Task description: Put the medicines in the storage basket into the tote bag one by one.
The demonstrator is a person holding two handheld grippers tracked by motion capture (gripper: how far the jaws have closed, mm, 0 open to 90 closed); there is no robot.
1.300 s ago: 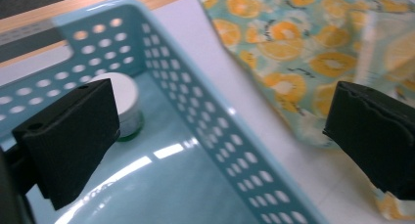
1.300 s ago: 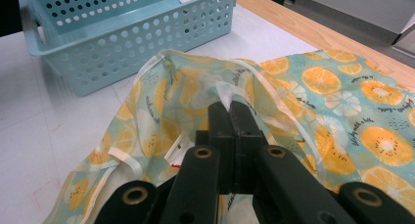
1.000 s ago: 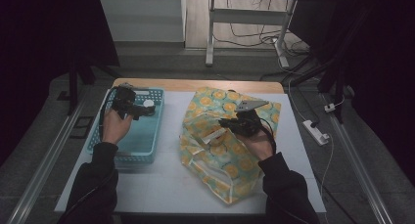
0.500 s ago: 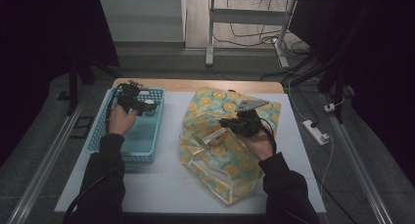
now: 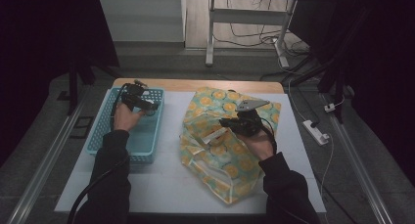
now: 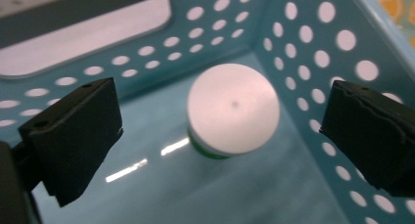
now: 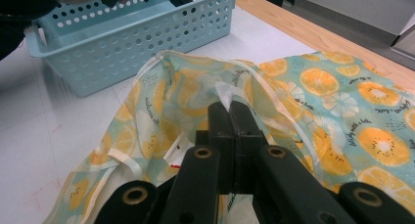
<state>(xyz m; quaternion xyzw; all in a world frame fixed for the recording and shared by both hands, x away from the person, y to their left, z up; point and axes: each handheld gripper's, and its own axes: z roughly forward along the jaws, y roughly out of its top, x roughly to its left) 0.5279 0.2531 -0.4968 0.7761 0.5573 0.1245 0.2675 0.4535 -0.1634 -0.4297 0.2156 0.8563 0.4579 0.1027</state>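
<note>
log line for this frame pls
left gripper: open, over white-lidded jar in blue basket | right gripper: shut on fruit-print bag rim

My table, two things on it

On the white table top (image 5: 161, 180) my blue perforated basket (image 5: 110, 136) sits at the left; the orange-slice-printed bag (image 5: 230, 170) lies just beside it, spread toward the right.

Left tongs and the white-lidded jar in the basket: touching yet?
Apart. In the left gripper view the left tongs stand open, and teal basket floor shows between each jaw and the white-lidded jar.
</note>
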